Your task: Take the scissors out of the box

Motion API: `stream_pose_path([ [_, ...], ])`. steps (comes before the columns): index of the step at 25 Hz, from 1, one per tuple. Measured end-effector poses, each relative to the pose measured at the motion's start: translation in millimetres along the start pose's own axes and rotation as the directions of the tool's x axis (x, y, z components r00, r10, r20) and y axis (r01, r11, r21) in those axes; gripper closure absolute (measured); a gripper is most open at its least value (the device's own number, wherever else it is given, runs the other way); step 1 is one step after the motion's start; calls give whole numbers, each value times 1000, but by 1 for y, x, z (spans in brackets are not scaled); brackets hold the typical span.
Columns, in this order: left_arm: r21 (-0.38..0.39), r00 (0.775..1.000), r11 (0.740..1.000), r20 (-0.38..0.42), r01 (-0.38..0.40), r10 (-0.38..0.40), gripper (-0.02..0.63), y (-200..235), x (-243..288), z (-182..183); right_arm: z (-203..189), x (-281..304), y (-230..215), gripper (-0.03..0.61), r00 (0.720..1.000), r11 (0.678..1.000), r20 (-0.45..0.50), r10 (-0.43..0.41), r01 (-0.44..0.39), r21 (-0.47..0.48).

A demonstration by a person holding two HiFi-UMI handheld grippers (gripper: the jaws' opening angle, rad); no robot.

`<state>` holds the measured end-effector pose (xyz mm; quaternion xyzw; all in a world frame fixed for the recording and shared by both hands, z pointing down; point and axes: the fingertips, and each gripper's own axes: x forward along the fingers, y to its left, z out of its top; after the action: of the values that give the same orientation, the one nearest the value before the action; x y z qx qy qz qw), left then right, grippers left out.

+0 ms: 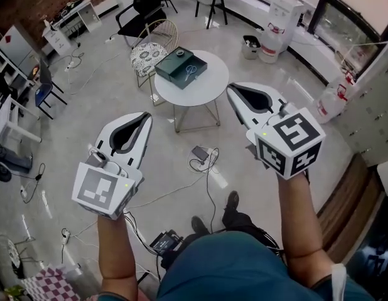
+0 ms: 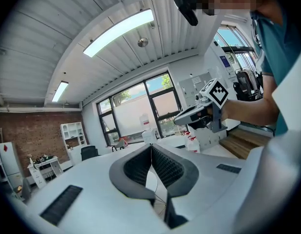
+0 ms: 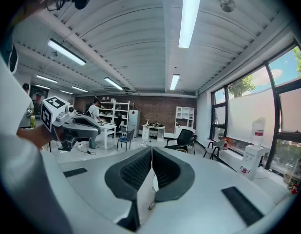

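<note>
Both left gripper [image 1: 146, 116] and right gripper [image 1: 231, 88], jaws closed empty, hang over grey cable-strewn floor [image 1: 106, 99], well apart from pale-handled scissors [image 1: 190, 69] in dark green box [image 1: 172, 73] on far round white tabletop [image 1: 203, 91].

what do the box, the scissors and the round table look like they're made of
Box: dark green with a dull finish, either plastic or painted metal; too far off to tell. Scissors: the pale handles suggest plastic and the blades are likely metal, but they are too small to confirm. Round table: smooth white top with a slight sheen, perhaps laminate or paint; the thin legs look like metal rod.
</note>
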<state>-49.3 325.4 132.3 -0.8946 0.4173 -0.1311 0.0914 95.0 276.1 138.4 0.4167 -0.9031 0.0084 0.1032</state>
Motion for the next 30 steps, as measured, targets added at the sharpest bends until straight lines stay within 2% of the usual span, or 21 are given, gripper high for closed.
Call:
stream_pose_path([
  [18,0,993,996,-81,-91,91,594,-8,190,23,-21,47,-180,541,989,989,19,145,-146,15],
  [25,7,990,995,-100,-96,96,594,-8,224,26,-26,55,-215,541,987,987,24,156,-157,26],
  [30,9,994,997,-88,-71,72,594,-3,246,30,-30,56,-235,541,992,992,18,124,-125,35],
])
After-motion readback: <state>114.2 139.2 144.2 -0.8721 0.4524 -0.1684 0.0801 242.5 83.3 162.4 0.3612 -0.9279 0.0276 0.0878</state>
